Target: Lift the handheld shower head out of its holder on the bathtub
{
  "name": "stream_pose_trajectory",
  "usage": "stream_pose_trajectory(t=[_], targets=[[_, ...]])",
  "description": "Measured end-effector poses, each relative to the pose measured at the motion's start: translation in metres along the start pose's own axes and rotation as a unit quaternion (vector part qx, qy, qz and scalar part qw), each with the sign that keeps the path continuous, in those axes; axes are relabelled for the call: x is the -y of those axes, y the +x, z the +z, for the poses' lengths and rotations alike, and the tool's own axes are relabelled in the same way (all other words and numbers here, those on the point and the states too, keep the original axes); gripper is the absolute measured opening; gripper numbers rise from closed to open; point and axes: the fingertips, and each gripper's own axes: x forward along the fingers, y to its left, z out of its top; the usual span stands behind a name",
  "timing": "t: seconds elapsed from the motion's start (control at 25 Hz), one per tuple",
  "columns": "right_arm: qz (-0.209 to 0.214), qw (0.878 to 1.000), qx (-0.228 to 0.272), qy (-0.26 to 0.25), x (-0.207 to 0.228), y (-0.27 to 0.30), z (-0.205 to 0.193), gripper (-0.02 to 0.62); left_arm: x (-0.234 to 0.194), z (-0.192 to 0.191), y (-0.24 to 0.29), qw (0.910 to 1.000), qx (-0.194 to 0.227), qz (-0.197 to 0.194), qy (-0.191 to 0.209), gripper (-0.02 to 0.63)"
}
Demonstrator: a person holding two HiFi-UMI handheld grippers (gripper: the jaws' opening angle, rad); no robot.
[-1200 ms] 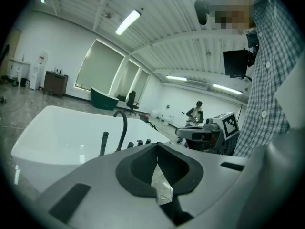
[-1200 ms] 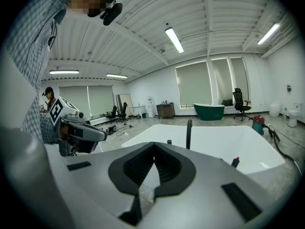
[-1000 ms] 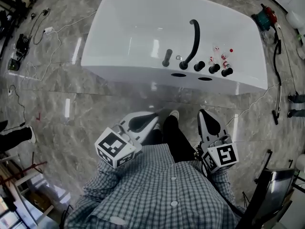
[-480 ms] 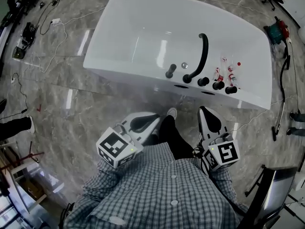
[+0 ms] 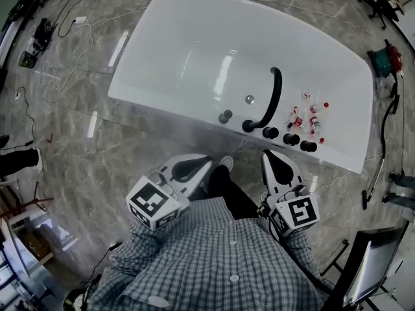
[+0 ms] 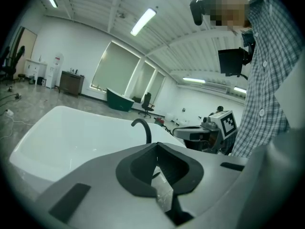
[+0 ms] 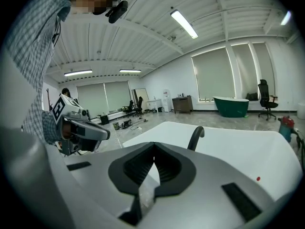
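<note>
Approach: both claws short of the tub.
Grey left gripper [image 5: 206,164] and grey right gripper [image 5: 271,157] at the waist, jaws pressed together on nothing, likely kept closed until within reach. Slim black handheld shower head [image 5: 225,116] stands in its holder on the white glossy bathtub [image 5: 162,102] rim, 12 o'clock of the left claw, well apart. Curved black spout [image 5: 271,99] at 1 o'clock.
</note>
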Motion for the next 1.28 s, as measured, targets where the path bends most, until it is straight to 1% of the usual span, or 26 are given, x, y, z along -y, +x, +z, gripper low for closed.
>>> stream_pose_trajectory(t=[0.12,0.24,0.4,0.56,0.72,0.88,1.04,1.16,1.28], targets=[[0.013,1.0,-0.006,-0.005,0.014,0.007,0.002,0.015,-0.009,0.007,0.019,1.0,0.005,0.007,0.003,0.009],[0.015,1.0,-0.017,-0.004,0.022,0.021,0.0,0.015,-0.021,0.011,0.03,0.9998,0.002,0.003,0.018,0.009],[0.02,0.999,-0.031,-0.011,0.013,0.043,-0.004,0.015,-0.033,0.015,0.034,0.9991,0.004,-0.025,0.033,0.009],[-0.002,0.999,-0.035,-0.006,0.012,0.054,-0.004,0.015,-0.044,0.017,0.04,0.9975,0.002,-0.037,0.061,0.009],[-0.016,0.999,-0.042,0.019,0.009,0.066,-0.016,0.015,-0.058,0.003,0.048,0.9959,-0.019,-0.054,0.071,0.009],[-0.004,0.998,-0.055,0.039,0.002,0.082,-0.033,0.015,-0.076,-0.015,0.053,0.9958,-0.033,-0.051,0.068,0.009],[0.006,0.996,-0.076,0.041,-0.002,0.092,-0.053,0.015,-0.093,-0.03,0.061,0.9963,-0.035,-0.052,0.059,0.009],[0.004,0.995,-0.074,0.061,0.0,0.1,-0.063,0.015,-0.104,-0.04,0.068,0.9965,-0.034,-0.056,0.053,0.009],[0.006,0.995,-0.072,0.07,0.001,0.11,-0.069,0.015,-0.113,-0.055,0.077,0.9955,-0.042,-0.059,0.06,0.009]])
